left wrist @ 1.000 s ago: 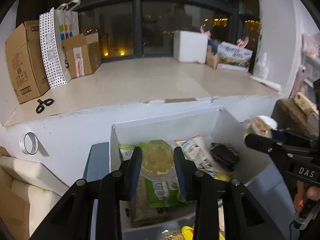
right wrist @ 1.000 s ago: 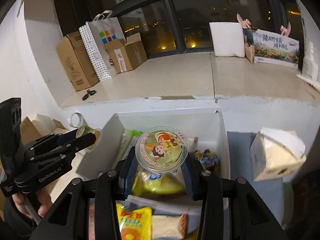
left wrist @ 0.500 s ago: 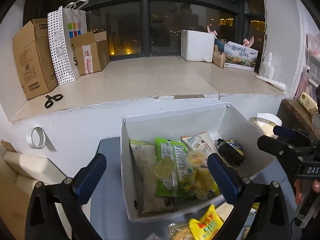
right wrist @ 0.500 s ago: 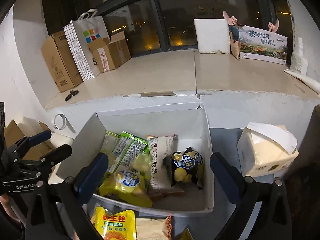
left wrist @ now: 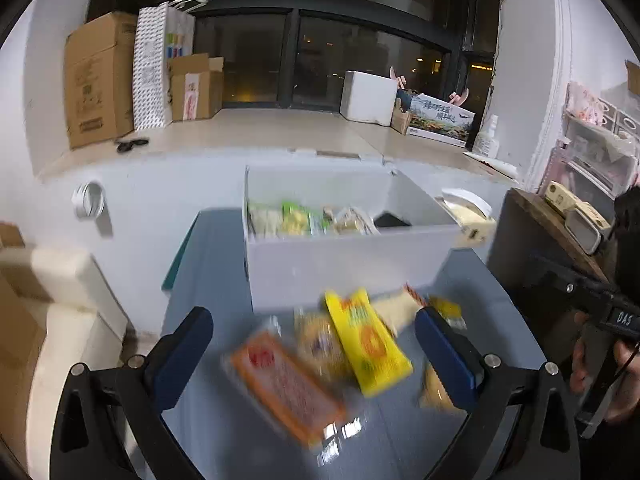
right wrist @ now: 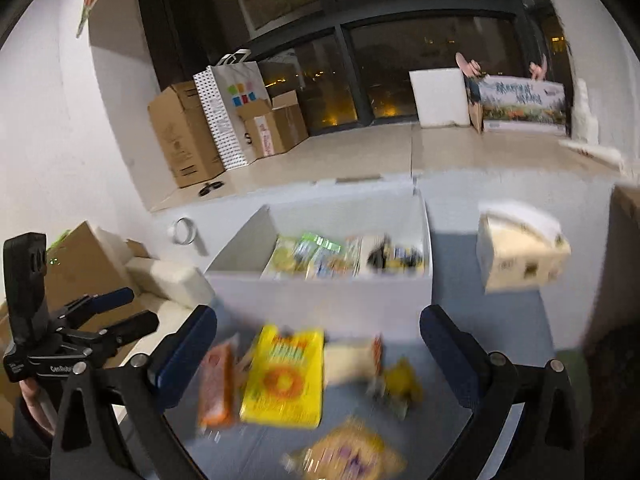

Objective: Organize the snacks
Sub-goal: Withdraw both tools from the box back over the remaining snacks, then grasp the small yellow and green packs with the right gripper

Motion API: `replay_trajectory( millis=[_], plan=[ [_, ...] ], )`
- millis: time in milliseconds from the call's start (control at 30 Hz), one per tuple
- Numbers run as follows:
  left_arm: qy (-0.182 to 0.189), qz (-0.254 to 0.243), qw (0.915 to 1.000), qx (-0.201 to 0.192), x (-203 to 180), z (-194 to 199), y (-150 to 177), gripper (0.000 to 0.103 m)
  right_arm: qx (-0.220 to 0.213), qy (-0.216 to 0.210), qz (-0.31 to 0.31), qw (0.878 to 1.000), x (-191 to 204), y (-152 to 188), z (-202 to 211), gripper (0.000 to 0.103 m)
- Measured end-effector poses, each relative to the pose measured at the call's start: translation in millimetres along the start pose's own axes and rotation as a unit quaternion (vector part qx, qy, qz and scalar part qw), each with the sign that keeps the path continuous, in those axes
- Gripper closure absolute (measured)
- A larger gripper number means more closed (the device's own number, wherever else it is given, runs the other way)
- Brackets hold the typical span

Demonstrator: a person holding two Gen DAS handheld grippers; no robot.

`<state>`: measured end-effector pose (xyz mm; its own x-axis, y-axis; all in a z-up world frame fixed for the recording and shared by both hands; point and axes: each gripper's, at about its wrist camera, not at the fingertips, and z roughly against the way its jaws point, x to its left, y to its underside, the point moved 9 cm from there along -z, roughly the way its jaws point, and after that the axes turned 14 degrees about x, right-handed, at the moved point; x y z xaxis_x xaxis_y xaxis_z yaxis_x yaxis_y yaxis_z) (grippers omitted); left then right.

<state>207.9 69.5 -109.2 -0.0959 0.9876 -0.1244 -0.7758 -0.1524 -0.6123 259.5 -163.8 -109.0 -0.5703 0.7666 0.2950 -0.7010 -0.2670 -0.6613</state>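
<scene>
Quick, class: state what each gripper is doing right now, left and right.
Left gripper: open, holding nothing, above the loose snack packets.
Right gripper: open, holding nothing.

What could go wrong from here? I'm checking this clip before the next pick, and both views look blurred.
Both grippers, left and right, are open and empty over overlapping packets. A grab at the yellow packet may also catch the orange packet touching it. The white bin is already fairly full, so added snacks could pile up or slide out. With both grippers aimed at the same pile, they might collide.
</scene>
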Motion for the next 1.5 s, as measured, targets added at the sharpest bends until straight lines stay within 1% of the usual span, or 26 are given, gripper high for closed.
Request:
replay_trajectory(
  millis=[67,133,233,267,333,433,500,600,700,800,967,1033,1100,1167,1267,1333,1367,1433,1467,1500],
  plan=[
    [0.000,0.012,0.9999,0.003,0,6,25,0.000,0.008,-0.002,-0.005,1.000,1,30,4,0.000],
    [0.001,0.023,0.9997,0.004,0,12,45,0.000,0.007,0.006,-0.015,1.000,0,60,9,0.000],
    [-0.001,0.024,0.9997,0.000,-2,24,69,0.000,0.002,0.010,-0.043,0.999,-4,93,14,0.000],
    [-0.005,0.026,0.9997,-0.002,-2,27,74,0.000,0.003,0.013,-0.045,0.999,-5,98,15,0.000],
    [-0.010,0.029,0.9995,-0.006,-2,31,79,0.000,0.000,0.039,-0.041,0.998,-8,109,18,0.000],
    [-0.001,0.028,0.9996,0.002,-7,30,87,0.000,-0.004,0.045,-0.037,0.998,-10,116,19,0.000],
    [-0.008,0.026,0.9996,0.004,-8,27,89,0.000,-0.006,0.046,-0.035,0.998,-10,117,19,0.000],
    [-0.006,0.029,0.9995,0.013,-8,18,91,0.000,-0.004,0.052,-0.031,0.998,-12,119,15,0.000],
    [-0.002,0.036,0.9991,0.022,-6,11,93,0.000,0.005,0.055,-0.030,0.998,-14,120,10,0.000],
    [-0.005,0.035,0.9991,0.024,-6,10,95,0.000,0.013,0.063,-0.025,0.998,-18,118,4,0.000],
    [-0.008,0.028,0.9995,0.012,-9,15,93,0.000,0.039,0.069,-0.012,0.997,-26,101,-19,0.000],
    [-0.013,0.024,0.9996,0.010,-10,17,93,0.000,0.048,0.077,-0.003,0.996,-30,89,-31,0.000],
    [-0.016,0.023,0.9996,0.009,-9,18,93,0.000,0.055,0.075,0.003,0.996,-33,76,-42,0.000],
    [-0.015,0.023,0.9996,0.010,-9,17,93,0.000,0.071,0.081,0.000,0.994,-39,62,-59,0.000],
    [-0.017,0.023,0.9995,0.011,-8,17,94,0.000,0.096,0.077,-0.005,0.992,-49,50,-84,0.000],
    [-0.022,0.023,0.9994,0.012,-7,16,94,0.000,0.126,0.088,-0.011,0.988,-60,47,-104,0.000],
    [-0.023,0.023,0.9994,0.012,-7,16,94,0.000,0.134,0.089,-0.014,0.987,-65,46,-112,0.000],
    [-0.025,0.023,0.9993,0.013,-6,16,94,0.000,0.154,0.084,-0.022,0.984,-73,49,-126,0.000],
    [-0.026,0.024,0.9993,0.013,-5,16,94,0.000,0.162,0.076,-0.026,0.984,-75,52,-132,0.016],
    [-0.025,0.025,0.9993,0.013,-5,16,94,0.000,0.169,0.075,-0.027,0.982,-77,54,-135,0.061]
  ],
)
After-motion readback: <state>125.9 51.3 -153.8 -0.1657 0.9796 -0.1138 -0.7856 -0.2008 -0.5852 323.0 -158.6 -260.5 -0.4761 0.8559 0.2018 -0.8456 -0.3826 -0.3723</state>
